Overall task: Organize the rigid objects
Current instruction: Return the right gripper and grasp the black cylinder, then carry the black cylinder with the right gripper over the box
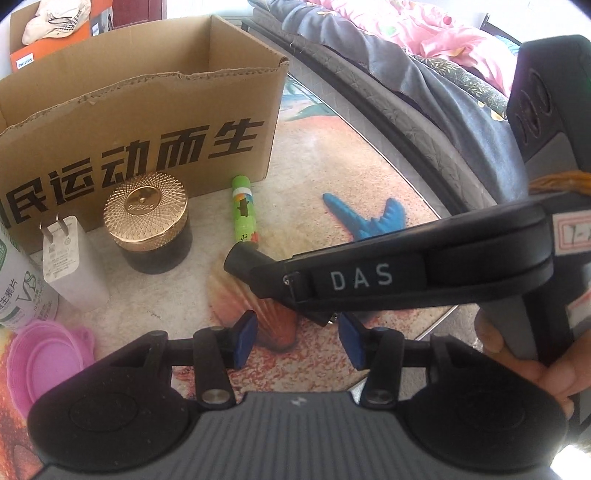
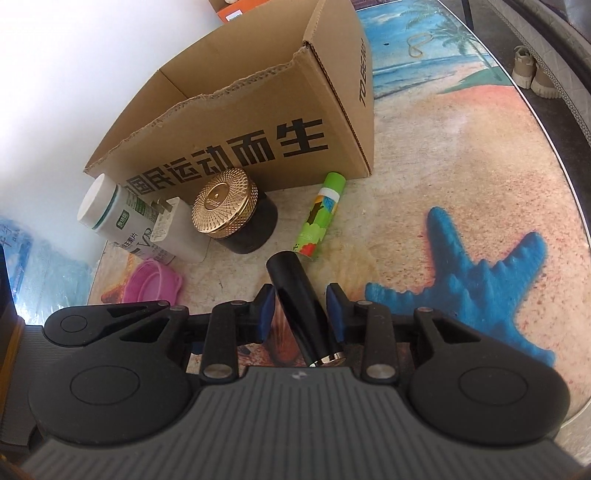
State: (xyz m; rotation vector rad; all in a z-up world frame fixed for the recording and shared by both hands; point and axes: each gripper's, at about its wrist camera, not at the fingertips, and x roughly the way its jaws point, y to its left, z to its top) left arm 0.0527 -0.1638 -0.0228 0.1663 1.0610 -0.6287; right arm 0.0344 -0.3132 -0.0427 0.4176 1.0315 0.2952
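Left wrist view: the left tool (image 1: 297, 338) stands released above the tabletop (image 1: 332, 166), nothing between its pads; it may bump the right tool at 3 o'clock.

Right wrist view: the right tool (image 2: 301, 312) straddles the black tube (image 2: 295, 291), grip uncertain; it may slip before reaching the cardboard box (image 2: 258, 122) at 11 o'clock.

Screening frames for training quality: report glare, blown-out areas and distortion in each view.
Left wrist view: the bedding and corners wash out in daylight; fisheye bends the cardboard box. Right wrist view: the wall is blown out white, glare streaks the black tube, the table edge curves.
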